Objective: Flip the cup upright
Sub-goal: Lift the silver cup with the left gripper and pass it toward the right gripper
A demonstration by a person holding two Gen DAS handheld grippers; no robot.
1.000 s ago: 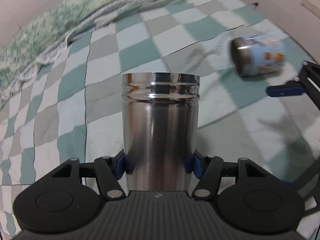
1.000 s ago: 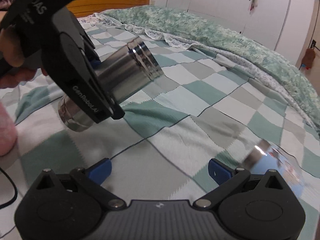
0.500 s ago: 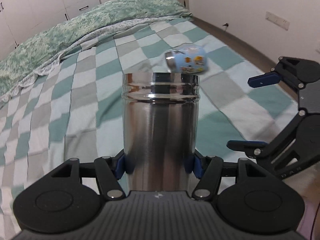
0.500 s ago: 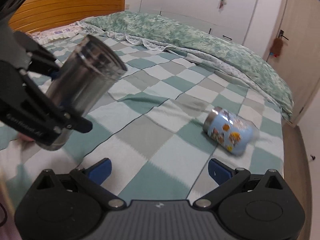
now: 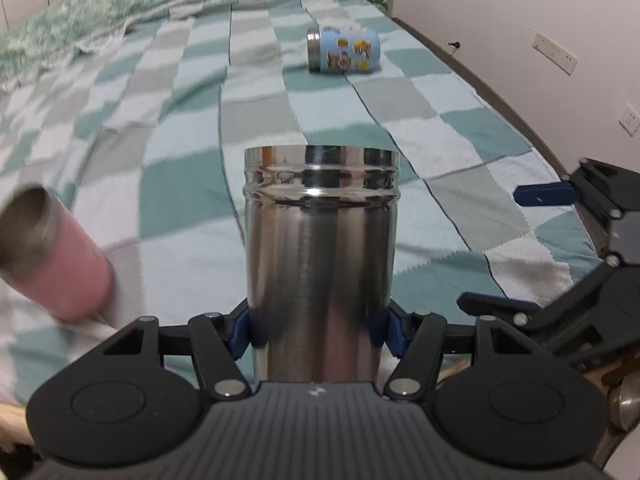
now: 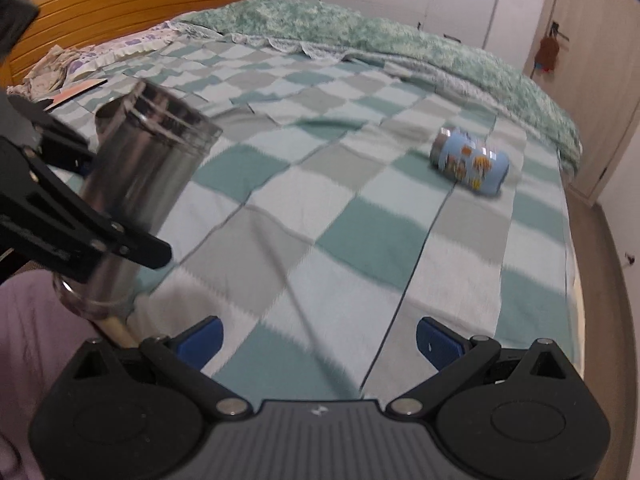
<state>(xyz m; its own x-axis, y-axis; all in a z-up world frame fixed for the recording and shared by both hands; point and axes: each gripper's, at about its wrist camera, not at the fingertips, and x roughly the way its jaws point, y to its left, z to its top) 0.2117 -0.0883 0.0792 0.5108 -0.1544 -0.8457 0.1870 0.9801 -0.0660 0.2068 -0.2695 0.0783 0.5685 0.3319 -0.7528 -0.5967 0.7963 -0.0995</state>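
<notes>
My left gripper (image 5: 320, 330) is shut on a shiny steel cup (image 5: 320, 264) and holds it above the checkered bed. The right wrist view shows that cup (image 6: 136, 196) tilted, open end up and away, in the left gripper (image 6: 80, 236). A blue cup with cartoon prints (image 5: 343, 49) lies on its side far ahead; it also shows in the right wrist view (image 6: 470, 165). A pink cup (image 5: 52, 256) with a steel rim lies at the left, blurred. My right gripper (image 6: 318, 342) is open and empty, and it shows at the right of the left wrist view (image 5: 532, 248).
A green-and-white checkered blanket (image 6: 360, 232) covers the bed. A green quilt (image 6: 400, 40) is bunched along the far side. A wooden headboard (image 6: 120, 8) stands at the left. The bed's edge and floor (image 6: 612, 280) run along the right.
Both grippers have pulled back from the blue cup, which now looks farther off. The left gripper has swung with the steel cup, and the pink cup has come into its view.
</notes>
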